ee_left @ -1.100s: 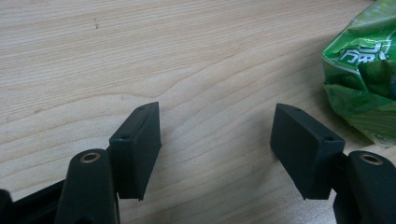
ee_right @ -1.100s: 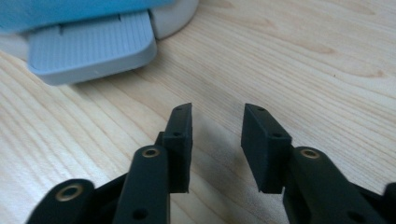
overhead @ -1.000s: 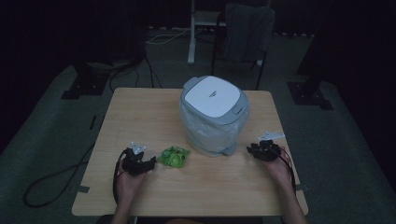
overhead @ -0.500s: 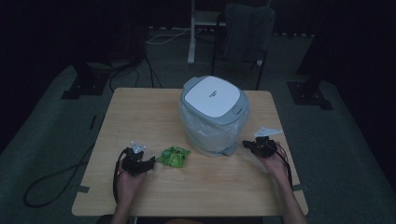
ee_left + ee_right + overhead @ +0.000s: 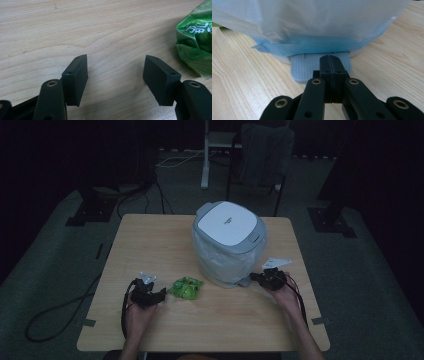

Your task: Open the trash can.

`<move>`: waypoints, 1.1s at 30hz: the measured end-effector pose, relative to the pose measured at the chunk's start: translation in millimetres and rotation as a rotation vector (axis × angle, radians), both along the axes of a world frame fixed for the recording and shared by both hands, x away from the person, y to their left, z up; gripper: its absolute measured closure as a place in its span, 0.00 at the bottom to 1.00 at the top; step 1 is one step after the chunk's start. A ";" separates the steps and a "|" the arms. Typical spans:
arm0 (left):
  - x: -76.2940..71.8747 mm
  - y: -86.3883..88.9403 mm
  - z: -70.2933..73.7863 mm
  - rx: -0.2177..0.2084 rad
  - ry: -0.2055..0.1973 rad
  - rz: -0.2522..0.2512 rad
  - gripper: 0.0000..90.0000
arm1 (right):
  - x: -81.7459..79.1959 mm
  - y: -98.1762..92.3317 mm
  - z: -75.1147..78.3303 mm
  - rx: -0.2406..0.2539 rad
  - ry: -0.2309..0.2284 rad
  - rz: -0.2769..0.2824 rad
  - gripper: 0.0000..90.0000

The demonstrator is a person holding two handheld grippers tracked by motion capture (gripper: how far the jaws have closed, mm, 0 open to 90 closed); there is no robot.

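At the bin's [image 5: 229, 242] foot pedal [image 5: 312, 67], right gripper [image 5: 331, 62] clenched empty, tips over it; pressing off-centre could slide the light bin, while left gripper [image 5: 115, 72], released, waits beside green wrapper [image 5: 186, 287] on tabletop [image 5: 150, 245].

We see dim room, grey carpet floor [image 5: 60, 245]; dark chair draped with grey cloth [image 5: 262, 155] beyond light wooden table's [image 5: 150, 240] far edge.

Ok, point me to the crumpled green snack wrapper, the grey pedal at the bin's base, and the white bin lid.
Crumpled green snack wrapper [image 5: 186, 287]: high view, middle of the wrapper.
Grey ribbed foot pedal [image 5: 305, 66]: right gripper view, left part of its ribbed top.
White flat bin lid [image 5: 227, 224]: high view, centre of the lid.
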State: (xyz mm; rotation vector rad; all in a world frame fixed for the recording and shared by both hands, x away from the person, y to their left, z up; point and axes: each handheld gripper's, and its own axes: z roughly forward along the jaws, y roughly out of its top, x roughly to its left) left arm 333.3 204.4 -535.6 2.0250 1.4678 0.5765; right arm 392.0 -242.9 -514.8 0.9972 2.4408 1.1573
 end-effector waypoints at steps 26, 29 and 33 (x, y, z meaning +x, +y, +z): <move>-3.2 1.0 -0.3 -0.003 -0.002 -0.017 0.41 | 0.7 7.8 -8.0 0.011 -0.001 0.001 1.00; -3.5 1.3 -0.6 -0.004 -0.004 -0.020 0.41 | 0.9 7.6 -8.2 0.011 0.000 0.003 1.00; -3.8 1.3 -0.7 -0.006 -0.006 -0.021 0.41 | 1.7 7.0 -8.7 0.015 0.006 0.006 1.00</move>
